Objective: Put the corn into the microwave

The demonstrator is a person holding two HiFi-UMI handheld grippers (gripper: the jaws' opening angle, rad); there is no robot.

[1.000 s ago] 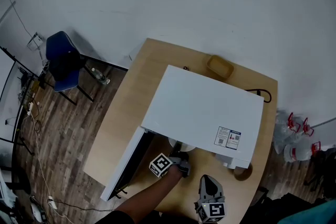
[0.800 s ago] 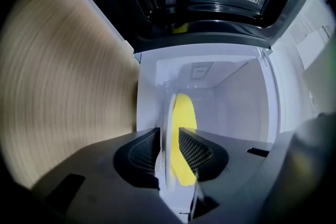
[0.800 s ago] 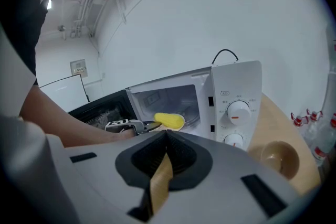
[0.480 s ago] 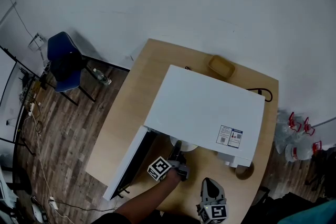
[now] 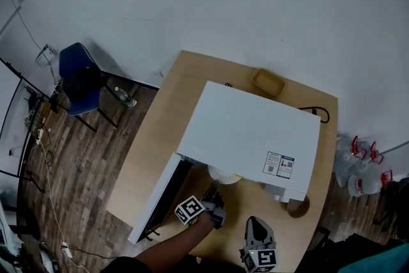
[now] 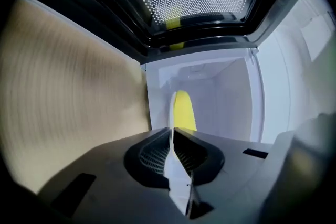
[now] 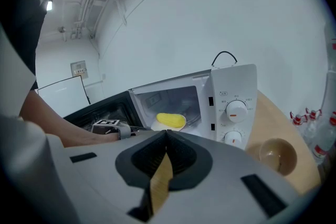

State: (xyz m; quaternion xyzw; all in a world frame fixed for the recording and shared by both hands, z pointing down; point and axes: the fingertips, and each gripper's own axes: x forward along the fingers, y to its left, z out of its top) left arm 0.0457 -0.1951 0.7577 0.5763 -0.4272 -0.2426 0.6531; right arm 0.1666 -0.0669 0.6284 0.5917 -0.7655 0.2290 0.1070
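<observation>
While its jaws close (empty), left gripper (image 5: 213, 195) has backed from the microwave (image 5: 249, 131).

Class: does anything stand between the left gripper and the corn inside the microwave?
Nothing visible does. The microwave has its door open, and the corn lies on its plate straight ahead of the left gripper, whose empty jaws are closing.

Left gripper (image 6: 172, 131): jaws closing, nearly met, nothing between.
Right gripper (image 7: 166, 135): jaws together, empty, tilted slightly down.
Left arm (image 5: 163, 247): stretched forward.
</observation>
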